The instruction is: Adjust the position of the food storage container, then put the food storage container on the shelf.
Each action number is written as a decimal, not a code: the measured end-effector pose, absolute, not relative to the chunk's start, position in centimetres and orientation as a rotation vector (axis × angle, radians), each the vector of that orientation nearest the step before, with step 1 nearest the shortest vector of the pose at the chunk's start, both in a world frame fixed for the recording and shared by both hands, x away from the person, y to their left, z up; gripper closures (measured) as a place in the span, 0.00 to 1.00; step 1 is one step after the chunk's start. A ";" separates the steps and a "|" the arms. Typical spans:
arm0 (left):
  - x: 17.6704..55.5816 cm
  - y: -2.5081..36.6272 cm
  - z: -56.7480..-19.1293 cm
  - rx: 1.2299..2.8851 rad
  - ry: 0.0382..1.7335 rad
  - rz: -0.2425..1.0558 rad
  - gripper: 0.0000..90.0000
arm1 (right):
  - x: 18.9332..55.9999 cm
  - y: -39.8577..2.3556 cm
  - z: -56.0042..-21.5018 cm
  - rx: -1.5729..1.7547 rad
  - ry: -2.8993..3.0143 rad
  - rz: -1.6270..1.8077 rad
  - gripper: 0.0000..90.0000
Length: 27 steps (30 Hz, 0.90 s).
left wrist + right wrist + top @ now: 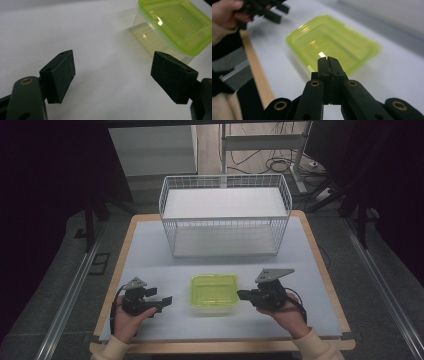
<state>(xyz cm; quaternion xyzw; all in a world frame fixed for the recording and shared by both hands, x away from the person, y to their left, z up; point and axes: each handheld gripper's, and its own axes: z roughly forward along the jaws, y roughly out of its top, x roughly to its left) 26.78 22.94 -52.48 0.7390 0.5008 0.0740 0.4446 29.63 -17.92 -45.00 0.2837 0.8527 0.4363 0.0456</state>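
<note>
We see the green-lidded plastic container (214, 293) near the table's (150, 250) front edge, flanked by our left claw (161, 303), spread wide and empty, and right claw (243, 294), pressed together on nothing, seemingly poised to approach it.

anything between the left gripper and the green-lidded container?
Nothing visible. The left gripper, jaws open, faces the container across bare white table mat. The right gripper, jaws shut, sits at the container's opposite side.

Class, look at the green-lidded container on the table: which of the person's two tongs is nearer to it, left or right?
Right. The right tongs, jaws shut, sit just off the container's right edge. The left tongs, jaws open, lie farther off, to its left.
</note>
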 end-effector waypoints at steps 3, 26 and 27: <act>26.7 23.1 -52.0 1.793 1.244 0.148 0.21 | 30.6 -19.2 -45.0 0.939 2.552 1.369 0.97; 27.0 22.4 -51.0 1.694 1.245 -0.007 0.22 | 32.5 -19.9 -46.8 1.120 2.518 1.473 0.37; 27.1 22.2 -51.0 1.697 1.246 -0.015 0.22 | 32.6 -19.9 -46.9 1.130 2.528 1.473 0.39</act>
